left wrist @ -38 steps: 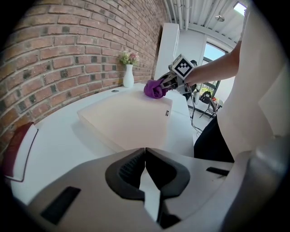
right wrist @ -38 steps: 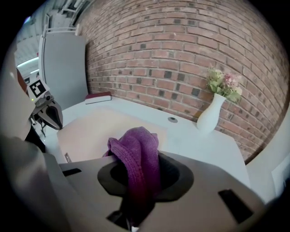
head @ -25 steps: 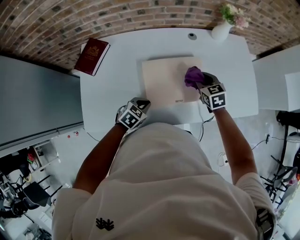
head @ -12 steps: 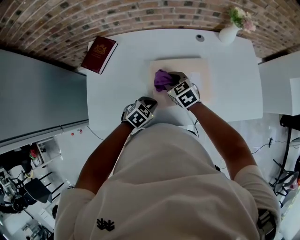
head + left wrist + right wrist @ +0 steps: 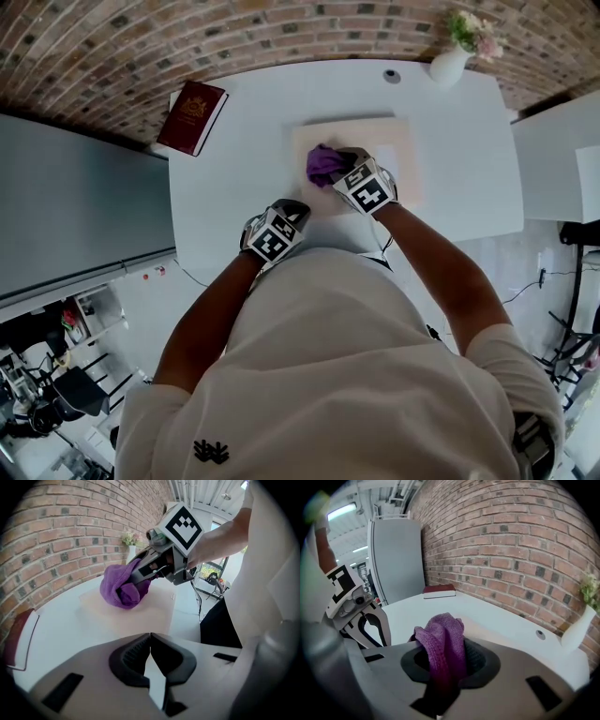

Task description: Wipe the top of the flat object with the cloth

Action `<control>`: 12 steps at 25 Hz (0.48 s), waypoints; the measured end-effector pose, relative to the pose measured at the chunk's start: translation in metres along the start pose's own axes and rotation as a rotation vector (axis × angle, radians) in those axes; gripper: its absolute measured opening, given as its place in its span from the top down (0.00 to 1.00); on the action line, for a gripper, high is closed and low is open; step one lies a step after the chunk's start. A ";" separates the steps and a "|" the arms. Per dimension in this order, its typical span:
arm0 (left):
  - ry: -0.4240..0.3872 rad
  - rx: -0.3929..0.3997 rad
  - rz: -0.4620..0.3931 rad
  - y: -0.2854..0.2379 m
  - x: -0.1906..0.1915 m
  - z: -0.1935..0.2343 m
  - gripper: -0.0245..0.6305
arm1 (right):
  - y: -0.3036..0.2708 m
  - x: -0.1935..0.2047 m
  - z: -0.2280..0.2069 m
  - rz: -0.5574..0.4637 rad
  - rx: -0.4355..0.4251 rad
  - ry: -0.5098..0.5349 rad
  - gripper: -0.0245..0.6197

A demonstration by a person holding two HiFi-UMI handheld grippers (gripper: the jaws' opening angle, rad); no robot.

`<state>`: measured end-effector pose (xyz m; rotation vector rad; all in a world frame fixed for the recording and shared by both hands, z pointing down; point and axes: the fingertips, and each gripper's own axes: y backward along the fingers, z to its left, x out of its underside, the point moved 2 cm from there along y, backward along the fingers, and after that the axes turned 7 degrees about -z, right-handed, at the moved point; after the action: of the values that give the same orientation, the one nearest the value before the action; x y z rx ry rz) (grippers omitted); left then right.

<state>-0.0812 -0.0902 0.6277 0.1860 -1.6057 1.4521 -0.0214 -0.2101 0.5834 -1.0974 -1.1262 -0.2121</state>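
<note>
Head view: a person in a pale shirt leans over a white counter (image 5: pixel 225 178) set against a brick wall (image 5: pixel 112 56), with a beige board (image 5: pixel 408 155) lying flat near its middle. The right tongs (image 5: pixel 339 169) are clamped on a bunched purple cloth (image 5: pixel 323 162), which presses on the board's top, on the half nearer the dark red book (image 5: pixel 192 116). The book lies well apart from the board, by the counter's wall-side corner. A white vase (image 5: pixel 448 64) of flowers stands beyond the board's opposite far corner, close to the wall.

The left tongs (image 5: pixel 296 208) are off the board, just beside its near edge over bare counter.

Left gripper view: the tongs (image 5: pixel 150 641) are closed tip to tip with nothing between them, and beyond them the cloth (image 5: pixel 123 587) sits on the board (image 5: pixel 140 616) in the other tool's grip.

Right gripper view: purple cloth (image 5: pixel 443 644) fills the gap of the tongs (image 5: pixel 445 665), with a tall grey refrigerator (image 5: pixel 396 559) beyond the counter's end.
</note>
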 end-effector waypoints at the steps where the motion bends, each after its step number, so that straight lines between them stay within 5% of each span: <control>1: 0.004 -0.001 -0.002 0.000 0.000 0.000 0.93 | 0.004 0.003 -0.007 -0.001 0.014 -0.012 0.78; 12: 0.001 -0.006 -0.007 0.000 -0.005 0.000 0.93 | 0.069 0.062 -0.101 0.018 0.226 -0.197 0.78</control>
<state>-0.0782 -0.0925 0.6239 0.1872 -1.6076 1.4416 0.1138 -0.2329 0.5920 -0.9404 -1.2815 0.0391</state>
